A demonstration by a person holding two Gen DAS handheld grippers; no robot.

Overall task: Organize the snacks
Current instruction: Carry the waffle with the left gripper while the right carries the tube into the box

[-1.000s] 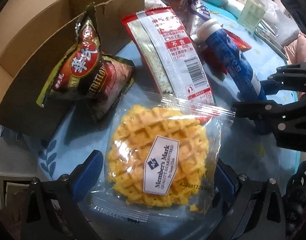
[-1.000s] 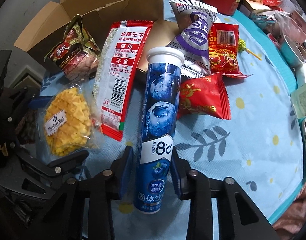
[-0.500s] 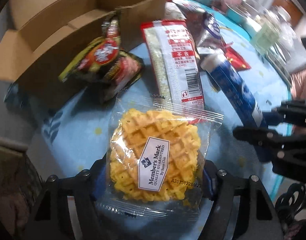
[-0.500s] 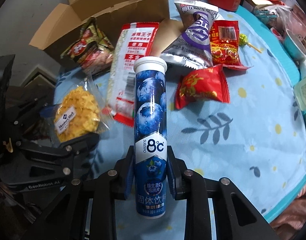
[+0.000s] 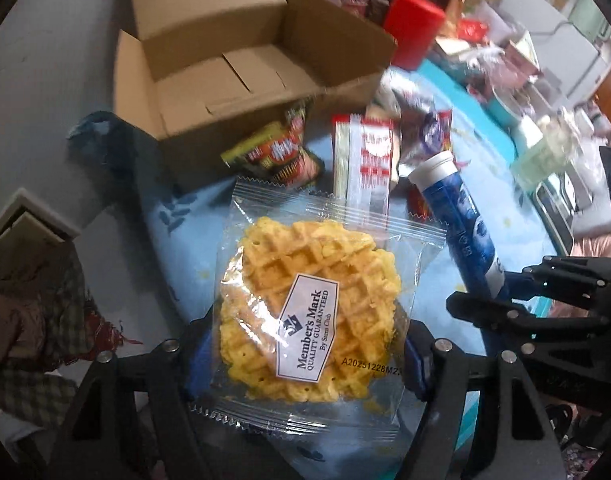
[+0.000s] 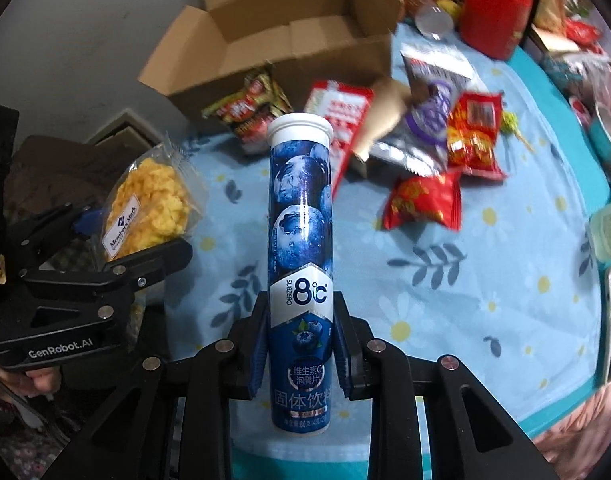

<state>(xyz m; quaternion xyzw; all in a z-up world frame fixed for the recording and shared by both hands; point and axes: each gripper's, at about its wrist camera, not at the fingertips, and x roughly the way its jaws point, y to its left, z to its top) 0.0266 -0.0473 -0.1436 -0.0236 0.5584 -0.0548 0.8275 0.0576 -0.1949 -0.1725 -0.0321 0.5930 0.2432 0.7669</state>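
I count one open cardboard box point(image 6: 289, 36), one wrapped waffle point(image 5: 305, 312) and one blue tablet tube point(image 6: 300, 236). Loose on the flowered tablecloth point(image 6: 485, 280) lie one dark noodle packet point(image 6: 249, 110), one long red-and-white packet point(image 6: 339, 116), one silver-and-purple bag point(image 6: 429, 116) and two red snack packets point(image 6: 471, 136) point(image 6: 423, 202). One red canister point(image 6: 495, 12) stands behind them.

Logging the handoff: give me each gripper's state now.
Left gripper: shut on the Member's Mark waffle packet.
Right gripper: shut on the blue blueberry effervescent-tablet tube.
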